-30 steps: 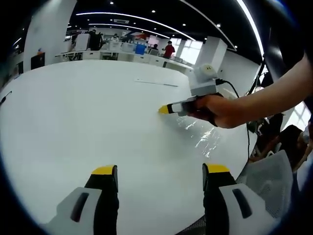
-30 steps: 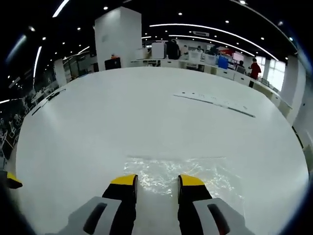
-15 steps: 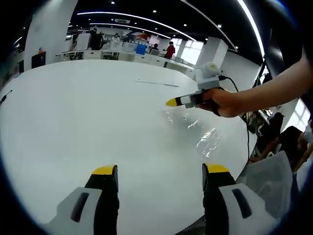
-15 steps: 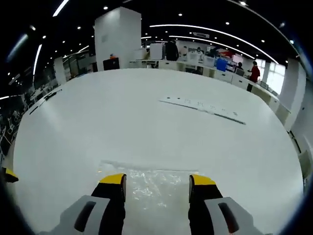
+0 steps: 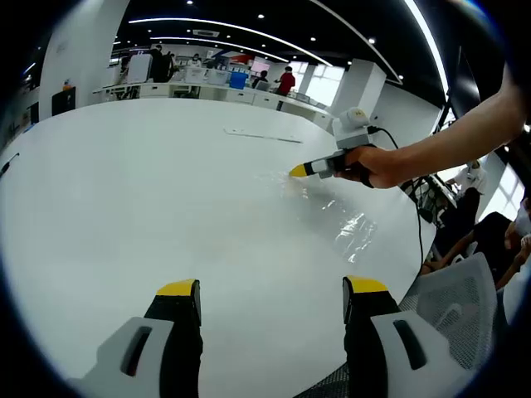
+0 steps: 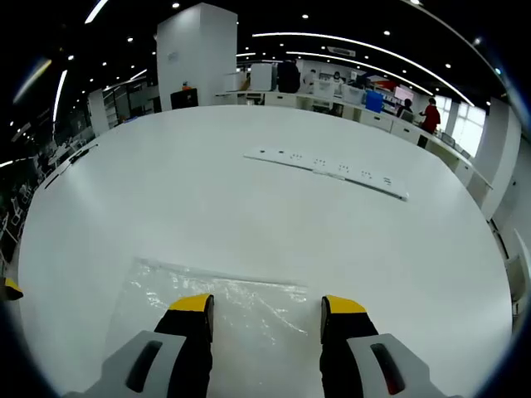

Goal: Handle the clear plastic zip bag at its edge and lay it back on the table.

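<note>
On the white counter [image 6: 249, 191], just before the open, empty right hand-held gripper [image 6: 267, 306]: clear zip bag [image 6: 216, 307] lying flat, seemingly laid back already. Left hand-held gripper [image 5: 272, 288] open too, empty.

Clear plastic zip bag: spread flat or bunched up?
Spread flat: the clear plastic zip bag lies on the white table, edges straight.

Clear crinkled zip bag [image 6: 220, 303], empty-looking, lying flat on white table [image 6: 249, 199]

A long white strip [image 6: 325, 167] lies on the white table [image 6: 166, 191], far side; desks [image 6: 332, 99] stand beyond the table.
</note>
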Available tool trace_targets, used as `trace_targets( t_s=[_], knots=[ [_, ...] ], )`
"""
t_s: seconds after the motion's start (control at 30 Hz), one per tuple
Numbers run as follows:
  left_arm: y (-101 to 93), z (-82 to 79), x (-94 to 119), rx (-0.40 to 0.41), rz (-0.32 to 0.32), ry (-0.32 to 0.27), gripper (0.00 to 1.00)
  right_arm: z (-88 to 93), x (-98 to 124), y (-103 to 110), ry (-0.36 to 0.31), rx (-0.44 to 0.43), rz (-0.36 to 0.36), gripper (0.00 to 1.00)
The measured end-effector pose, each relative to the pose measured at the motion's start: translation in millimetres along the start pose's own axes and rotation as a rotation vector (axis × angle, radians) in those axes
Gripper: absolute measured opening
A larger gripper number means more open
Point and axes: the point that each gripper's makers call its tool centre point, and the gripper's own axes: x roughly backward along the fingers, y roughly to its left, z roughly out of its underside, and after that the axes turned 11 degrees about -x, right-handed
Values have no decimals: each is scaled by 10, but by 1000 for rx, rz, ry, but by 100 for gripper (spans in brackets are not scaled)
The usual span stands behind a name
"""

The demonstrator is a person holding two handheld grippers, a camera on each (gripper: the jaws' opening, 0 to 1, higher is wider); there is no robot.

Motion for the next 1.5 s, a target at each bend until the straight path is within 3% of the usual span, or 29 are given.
trace_targets(
  t_s=[0.37,0.5,0.63,0.73,0.83,0.9,1.03,1.5],
  knots=[
    [-23,22,-25,-5,9,13,68,-12,-26,39,-26,14,-10,38],
    [-34,23,-28,-10,13,14,68,9,-17,108,-30,63,-19,14],
    [-24,15,-15,-2,9,10,67,12,-14,168,-26,74,-20,6],
    [-15,7,-3,2,6,5,67,3,-20,114,-12,64,-6,14],
    [-2,0,10,10,1,0,66,4,7,102,-25,42,-22,43],
    [0,-5,15,15,0,-3,66,27,-13,62,-23,41,-24,50],
    [-16,4,3,8,6,1,65,21,-27,63,-30,24,-29,51],
    [-61,23,-17,0,25,14,64,2,-34,16,-76,6,0,24]
  ],
)
